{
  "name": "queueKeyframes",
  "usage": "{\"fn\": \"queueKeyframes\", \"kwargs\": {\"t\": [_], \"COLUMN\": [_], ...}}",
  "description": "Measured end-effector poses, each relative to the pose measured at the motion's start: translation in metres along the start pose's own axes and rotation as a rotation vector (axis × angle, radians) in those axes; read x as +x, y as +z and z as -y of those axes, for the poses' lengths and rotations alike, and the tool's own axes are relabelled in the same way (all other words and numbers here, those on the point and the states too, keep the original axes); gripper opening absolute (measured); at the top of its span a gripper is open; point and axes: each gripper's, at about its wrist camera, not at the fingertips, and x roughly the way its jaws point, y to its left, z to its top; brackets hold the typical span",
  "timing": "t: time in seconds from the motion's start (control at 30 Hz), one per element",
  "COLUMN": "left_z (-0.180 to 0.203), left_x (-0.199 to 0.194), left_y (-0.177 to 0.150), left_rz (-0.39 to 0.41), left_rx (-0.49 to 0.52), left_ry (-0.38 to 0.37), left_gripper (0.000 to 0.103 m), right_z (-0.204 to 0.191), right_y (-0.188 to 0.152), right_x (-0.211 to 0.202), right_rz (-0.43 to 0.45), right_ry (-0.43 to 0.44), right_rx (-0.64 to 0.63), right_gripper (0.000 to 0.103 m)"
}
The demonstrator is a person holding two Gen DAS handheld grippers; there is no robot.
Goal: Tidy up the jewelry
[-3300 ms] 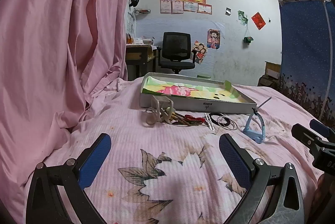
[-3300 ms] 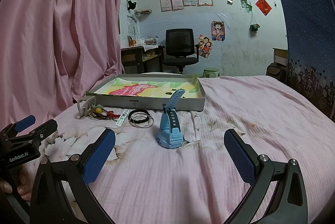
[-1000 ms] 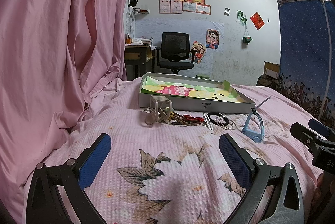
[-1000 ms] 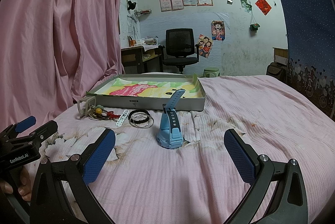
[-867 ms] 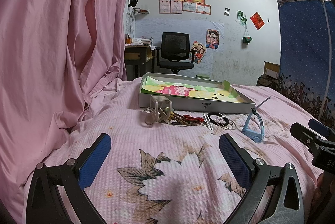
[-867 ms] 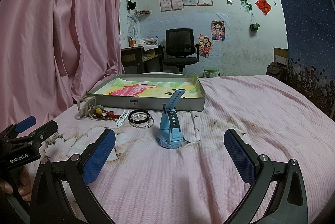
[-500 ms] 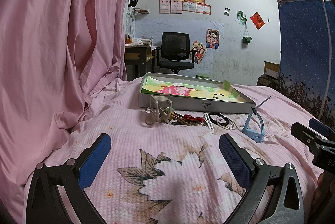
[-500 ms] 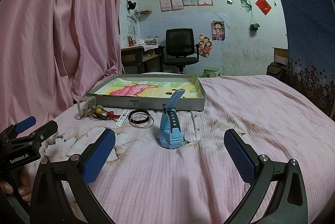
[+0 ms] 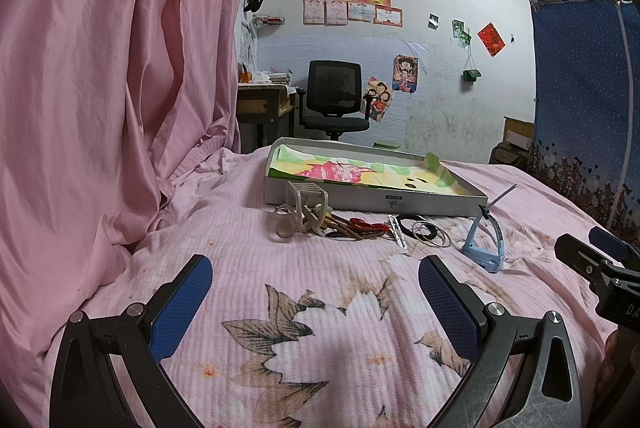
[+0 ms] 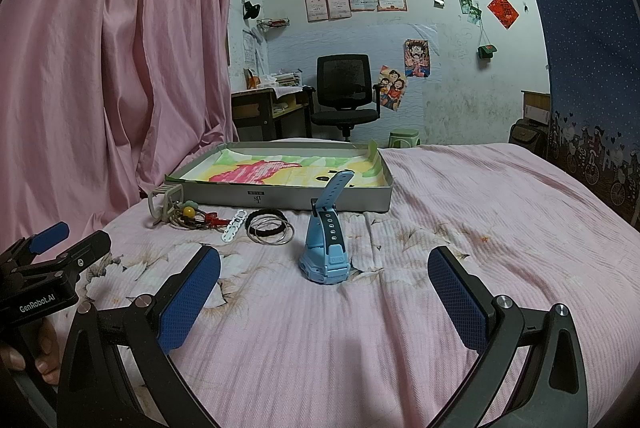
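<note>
Stood on the pink bedspread (image 10: 460,196), just in front of the shallow tray (image 10: 280,193): a blue watch (image 10: 326,248), case down, strap rising up and tilting away toward the tray's front wall. Lay further left along that same wall: a ring of thin bangles (image 10: 270,228), a white clasp strip (image 10: 234,226), and a tangle of beaded pieces (image 10: 188,214) beside a pale clip (image 10: 166,202). Nothing yet inside the tray but its coloured lining.

Right gripper (image 10: 324,292): spread wide, empty, pointed almost straight at the watch, which sat dead ahead between the two blue pads and a little beyond them. Left gripper (image 9: 316,292): likewise wide and empty, aimed at bare bedspread, the watch (image 9: 486,242) off to its right and farther away. Judged nearer and better lined up: the right. Long axis of the strap roughly upright, so likely best pinched across the case from either side.
</note>
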Motion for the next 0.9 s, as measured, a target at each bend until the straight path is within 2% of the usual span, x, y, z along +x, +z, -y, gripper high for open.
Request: {"fn": "queueKeyframes", "kwargs": {"t": [0.3, 0.53, 0.73, 0.9], "left_z": [0.003, -0.006, -0.014, -0.017], "left_x": [0.012, 0.038, 0.064, 0.09], "left_y": [0.01, 0.027, 0.035, 0.042], "left_rz": [-0.039, -0.077, -0.108, -0.142], "left_rx": [-0.006, -0.009, -0.03, -0.025], "left_ry": [-0.039, -0.016, -0.003, -0.003], "left_gripper": [0.103, 0.103, 0.103, 0.103], "right_z": [0.003, 0.011, 0.012, 0.01], "right_y": [0.01, 0.033, 0.043, 0.038], "right_x": [-0.003, 0.017, 0.048, 0.079], "right_rz": [0.019, 0.013, -0.044, -0.144], "right_ry": [0.017, 0.006, 0.019, 0.044], "right_rx": [-0.018, -0.026, -0.041, -0.051], "right_gripper": [0.102, 0.102, 0.102, 0.102]}}
